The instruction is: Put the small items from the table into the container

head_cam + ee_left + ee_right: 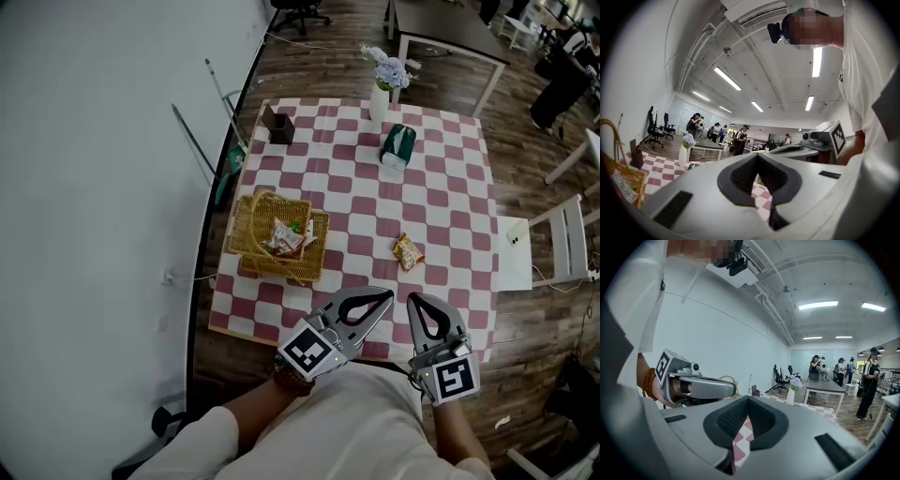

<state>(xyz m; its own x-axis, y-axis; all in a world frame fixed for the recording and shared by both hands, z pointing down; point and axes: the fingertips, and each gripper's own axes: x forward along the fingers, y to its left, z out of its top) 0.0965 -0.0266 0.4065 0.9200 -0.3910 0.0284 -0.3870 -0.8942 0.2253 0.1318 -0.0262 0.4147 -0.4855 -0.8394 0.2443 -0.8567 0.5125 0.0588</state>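
Hovering side by side at the bottom centre of the head view, the left grey two-jaw gripper (386, 299) and the right grey two-jaw gripper (418, 300) both have their jaws pressed together, and nothing sits between either pair. Both are at the near edge of the table with the red-and-white checked cloth (441, 178). Just above the right one, a small orange snack packet (407, 251) lies flat on the cloth. Over at centre left, apart from it, there's the woven yellow wicker basket (246, 230), with a few crinkled packets (286, 236) inside. Along the top edge stand a dark brown box (277, 125), a white vase of pale flowers (379, 98) and a green tissue pack (398, 145). A white chair (562, 244) is at right.
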